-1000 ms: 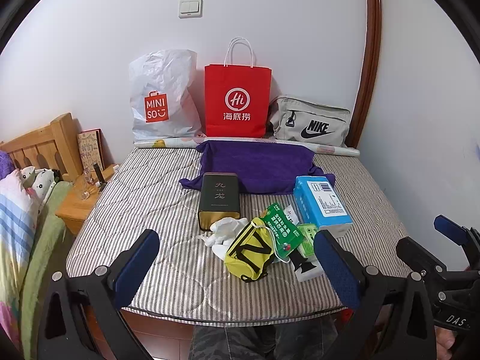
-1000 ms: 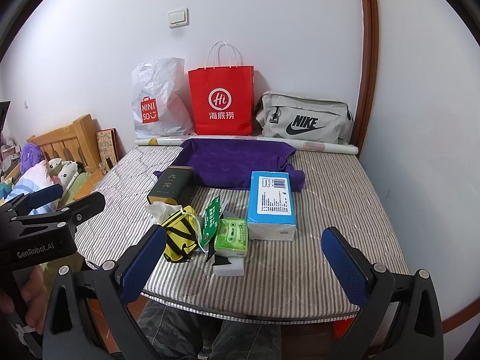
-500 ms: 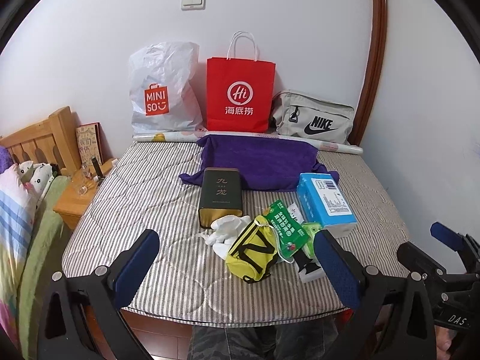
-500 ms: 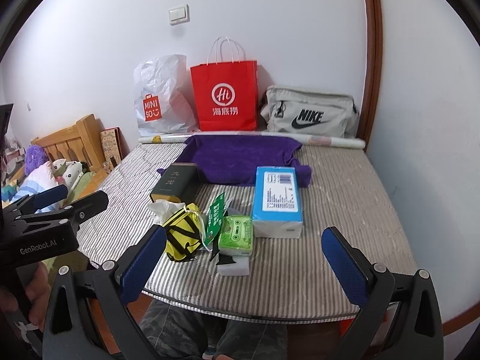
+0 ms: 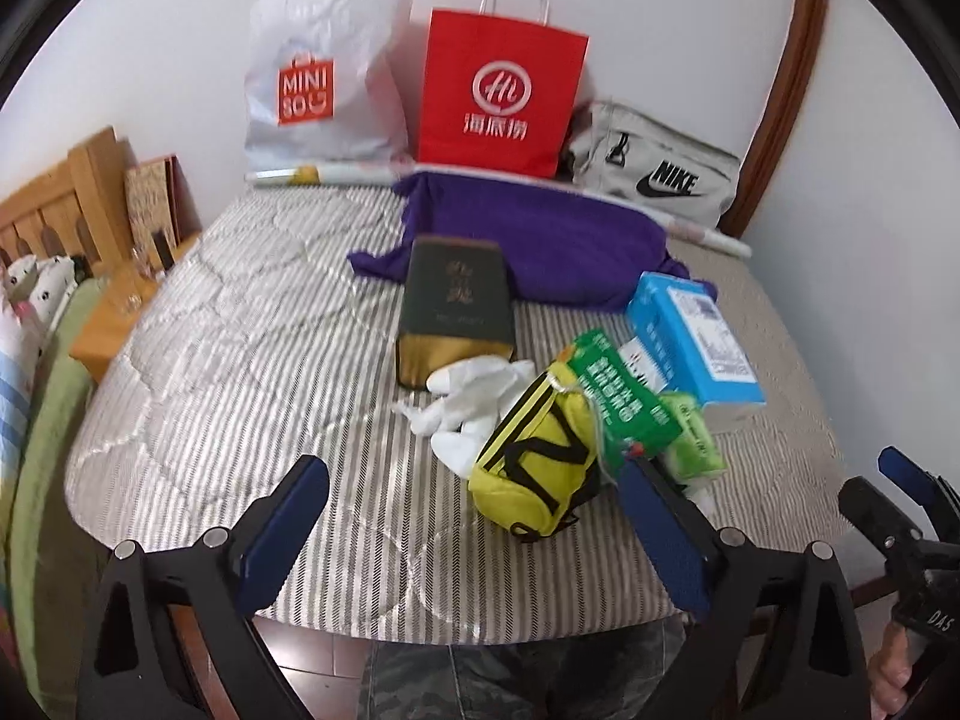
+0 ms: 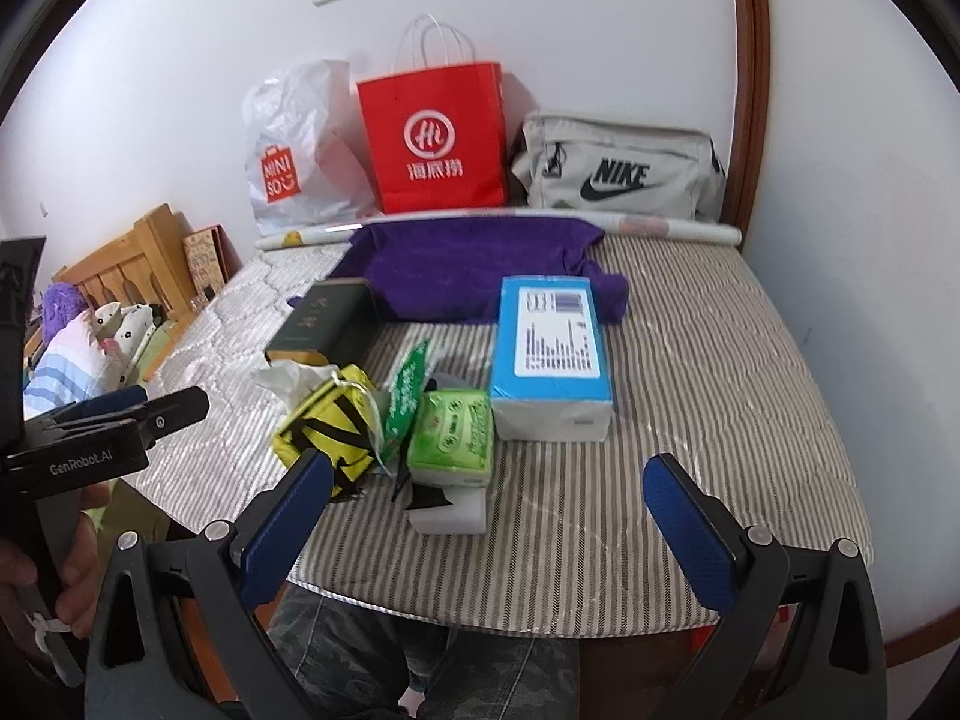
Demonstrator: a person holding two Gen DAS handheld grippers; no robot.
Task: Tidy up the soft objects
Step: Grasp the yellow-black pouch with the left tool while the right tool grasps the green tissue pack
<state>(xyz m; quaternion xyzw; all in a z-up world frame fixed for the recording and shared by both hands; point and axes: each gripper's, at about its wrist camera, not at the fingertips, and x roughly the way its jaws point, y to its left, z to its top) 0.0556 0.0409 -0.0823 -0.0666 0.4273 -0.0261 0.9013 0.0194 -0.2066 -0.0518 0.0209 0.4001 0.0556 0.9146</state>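
A striped mattress [image 5: 252,372] holds a pile of things: a yellow pouch with black straps [image 5: 537,465] [image 6: 327,426], white cloth [image 5: 468,399], a green packet [image 5: 621,399], a green tissue pack [image 6: 453,438], a blue tissue box [image 6: 549,354] [image 5: 690,336], a dark green box [image 5: 456,306] and a purple towel [image 5: 540,240] [image 6: 474,267]. My left gripper [image 5: 474,534] is open and empty, just in front of the yellow pouch. My right gripper [image 6: 489,525] is open and empty, in front of the green tissue pack.
Against the back wall stand a white Miniso bag [image 5: 321,78], a red paper bag [image 5: 501,96] and a grey Nike bag [image 5: 657,171]. A wooden headboard [image 5: 54,204] and bedding lie left. A white wall [image 6: 858,240] bounds the right side.
Both grippers have moved forward toward the pile on the mattress; the objects look larger and closer. Nothing on the mattress has moved.
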